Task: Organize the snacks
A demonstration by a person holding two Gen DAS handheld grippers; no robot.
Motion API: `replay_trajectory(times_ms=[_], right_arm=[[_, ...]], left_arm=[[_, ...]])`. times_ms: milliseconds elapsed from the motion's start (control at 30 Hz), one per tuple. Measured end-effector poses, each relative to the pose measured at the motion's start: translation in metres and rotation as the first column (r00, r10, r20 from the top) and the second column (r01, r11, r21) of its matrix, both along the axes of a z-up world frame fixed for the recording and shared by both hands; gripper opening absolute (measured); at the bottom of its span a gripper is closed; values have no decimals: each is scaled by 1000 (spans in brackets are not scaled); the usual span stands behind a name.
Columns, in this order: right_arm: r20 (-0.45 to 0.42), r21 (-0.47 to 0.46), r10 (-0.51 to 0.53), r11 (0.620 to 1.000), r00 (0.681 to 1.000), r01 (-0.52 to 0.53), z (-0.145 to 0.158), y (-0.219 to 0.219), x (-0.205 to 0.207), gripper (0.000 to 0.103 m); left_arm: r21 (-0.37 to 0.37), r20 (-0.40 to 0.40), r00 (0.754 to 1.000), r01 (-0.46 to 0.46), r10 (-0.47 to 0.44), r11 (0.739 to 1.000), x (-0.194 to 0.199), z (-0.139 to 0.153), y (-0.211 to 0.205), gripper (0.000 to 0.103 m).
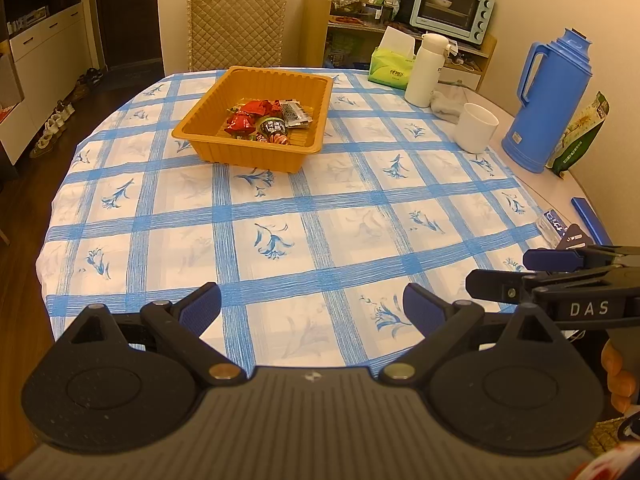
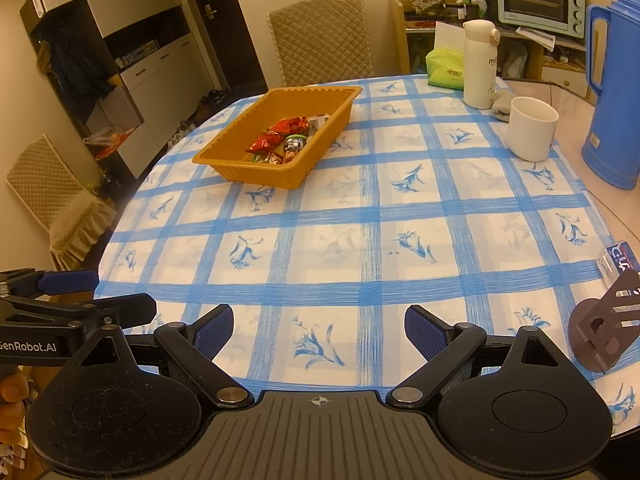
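While both claws hung over the near edge of the table (image 1: pixel 536 184), the left gripper (image 1: pixel 312 306) and the right gripper (image 2: pixel 319 326) stood wide open, holding and touching nothing. The snacks (image 1: pixel 264 120), mostly red wrappers and some dark ones, lay in a heap in the orange tray (image 1: pixel 208 136). This tray stood on the far side, well apart from both claws.

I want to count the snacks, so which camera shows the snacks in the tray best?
The left wrist view: it looks down into the tray, so the snacks lie spread in plain sight. The right wrist view sees them more from the side, bunched together.
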State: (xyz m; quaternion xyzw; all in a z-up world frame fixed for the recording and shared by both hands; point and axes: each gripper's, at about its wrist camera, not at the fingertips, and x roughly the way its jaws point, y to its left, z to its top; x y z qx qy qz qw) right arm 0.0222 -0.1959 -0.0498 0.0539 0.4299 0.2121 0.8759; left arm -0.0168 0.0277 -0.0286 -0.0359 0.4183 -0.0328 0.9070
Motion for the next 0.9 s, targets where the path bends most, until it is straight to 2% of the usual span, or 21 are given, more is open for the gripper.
replay_trajectory(times_ms=[900], right_arm=[[-2,0,2,1000,1000,-2,0,2,0,92]], left_arm=[[0,-9,1000,-4,4,1000,3,-3,4,97]])
